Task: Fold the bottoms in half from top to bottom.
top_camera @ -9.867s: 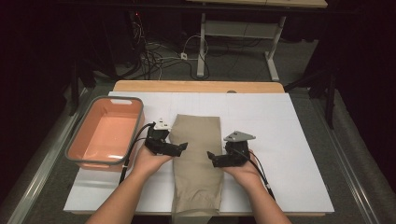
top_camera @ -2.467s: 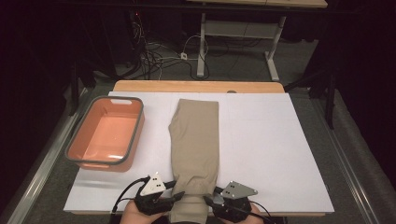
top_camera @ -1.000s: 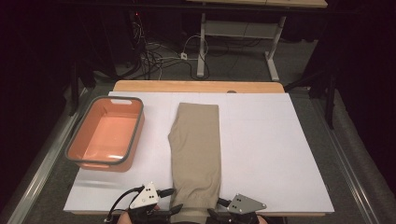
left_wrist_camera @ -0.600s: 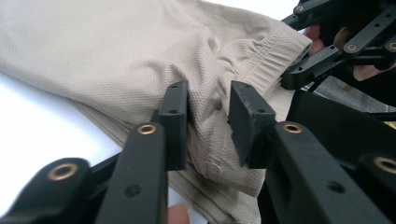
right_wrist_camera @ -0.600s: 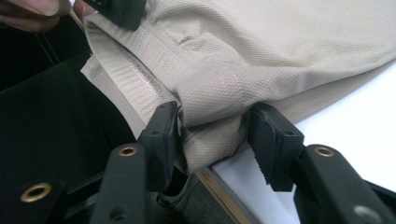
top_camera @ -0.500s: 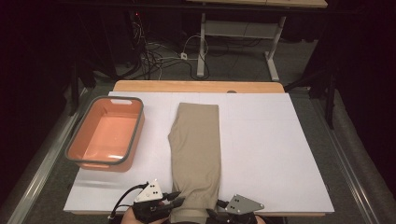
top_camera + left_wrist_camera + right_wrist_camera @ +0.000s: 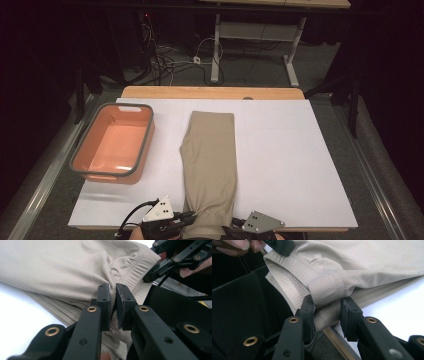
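A beige folded garment lies lengthwise down the middle of the white table; its elastic waistband end hangs over the near edge. My left gripper has just been closing and pinches the waistband's left corner between nearly touching jaws. At the right corner, my right gripper has also been closing, and its pads press a bunched fold of the cloth. In the left gripper view, the other gripper is at the top right.
An empty orange basin with a grey rim stands on the table's left side. A wooden strip runs along the far edge. Cables and a desk frame sit on the floor beyond. White table surface lies to the right of the garment.
Both hands came back from the garment's middle to its near end. Over the last second, the left gripper's jaws closed in on the waistband corner; the hands stayed in place.
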Demonstrator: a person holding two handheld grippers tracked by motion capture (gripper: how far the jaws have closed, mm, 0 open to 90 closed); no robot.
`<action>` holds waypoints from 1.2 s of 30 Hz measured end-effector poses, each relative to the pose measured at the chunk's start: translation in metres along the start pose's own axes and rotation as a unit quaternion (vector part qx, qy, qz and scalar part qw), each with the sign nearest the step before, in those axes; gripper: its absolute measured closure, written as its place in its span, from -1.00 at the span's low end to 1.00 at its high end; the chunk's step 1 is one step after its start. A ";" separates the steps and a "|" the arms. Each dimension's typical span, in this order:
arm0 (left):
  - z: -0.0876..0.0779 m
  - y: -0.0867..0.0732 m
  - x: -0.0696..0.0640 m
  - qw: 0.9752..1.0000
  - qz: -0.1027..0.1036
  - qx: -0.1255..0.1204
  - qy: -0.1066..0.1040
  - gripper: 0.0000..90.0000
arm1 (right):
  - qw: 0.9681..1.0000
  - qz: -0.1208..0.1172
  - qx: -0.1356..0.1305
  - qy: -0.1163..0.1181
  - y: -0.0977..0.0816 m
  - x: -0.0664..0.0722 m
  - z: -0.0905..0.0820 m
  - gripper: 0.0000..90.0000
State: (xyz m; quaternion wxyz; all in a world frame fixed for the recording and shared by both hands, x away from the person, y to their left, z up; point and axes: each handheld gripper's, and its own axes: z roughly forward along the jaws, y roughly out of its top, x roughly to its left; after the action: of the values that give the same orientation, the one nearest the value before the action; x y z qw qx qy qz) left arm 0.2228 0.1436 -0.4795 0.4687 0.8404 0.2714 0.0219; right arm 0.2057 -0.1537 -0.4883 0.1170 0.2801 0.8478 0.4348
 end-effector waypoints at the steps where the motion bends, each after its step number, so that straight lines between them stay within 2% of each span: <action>1: -0.001 -0.001 -0.002 1.000 -0.007 0.000 -0.002 0.78 | 1.000 0.005 0.002 0.003 0.000 0.000 -0.001 0.50; 2: -0.001 0.000 -0.003 1.000 -0.010 0.003 -0.003 0.78 | 1.000 0.008 0.002 0.006 0.001 0.001 -0.002 0.50; 4: -0.002 0.001 -0.008 1.000 -0.002 0.013 0.002 0.79 | 1.000 -0.002 0.008 0.005 0.003 0.004 -0.005 0.50; 7: -0.002 -0.003 -0.015 1.000 0.006 0.009 0.003 0.78 | 1.000 -0.010 0.007 0.008 0.003 0.007 -0.008 0.50; 11: 0.000 -0.006 -0.020 1.000 0.011 0.002 0.001 0.76 | 1.000 -0.009 0.002 0.008 -0.002 0.009 -0.010 0.49; 13: -0.001 -0.006 -0.022 1.000 0.018 0.003 0.000 0.70 | 1.000 -0.008 0.003 0.010 -0.005 0.010 -0.012 0.47; 17: -0.004 -0.007 -0.021 1.000 0.016 -0.012 0.000 0.43 | 1.000 0.000 0.005 0.017 -0.008 0.007 -0.017 0.29; 20: -0.006 -0.007 -0.017 1.000 0.010 -0.020 0.008 0.22 | 1.000 0.008 0.002 0.014 -0.010 0.004 -0.020 0.16; 24: -0.007 -0.010 -0.010 0.999 0.000 -0.024 0.022 0.11 | 1.000 0.012 -0.004 0.011 -0.009 0.003 -0.022 0.08; 28: -0.009 -0.010 -0.003 0.999 -0.010 -0.034 0.034 0.10 | 1.000 0.013 -0.006 0.005 -0.009 0.001 -0.025 0.05; 33: -0.003 -0.003 0.006 0.998 -0.014 -0.036 0.047 0.10 | 0.999 0.023 -0.024 -0.006 -0.007 -0.005 -0.032 0.06; 36: 0.003 0.004 0.016 0.997 -0.031 -0.037 0.057 0.11 | 0.999 0.026 -0.027 -0.011 -0.005 -0.009 -0.031 0.09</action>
State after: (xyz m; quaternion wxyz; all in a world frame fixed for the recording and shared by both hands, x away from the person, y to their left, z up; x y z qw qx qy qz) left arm 0.2394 0.1474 -0.4815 0.4832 0.8112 0.3228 0.0653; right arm 0.1972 -0.1821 -0.4747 0.1226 0.3036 0.8268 0.4574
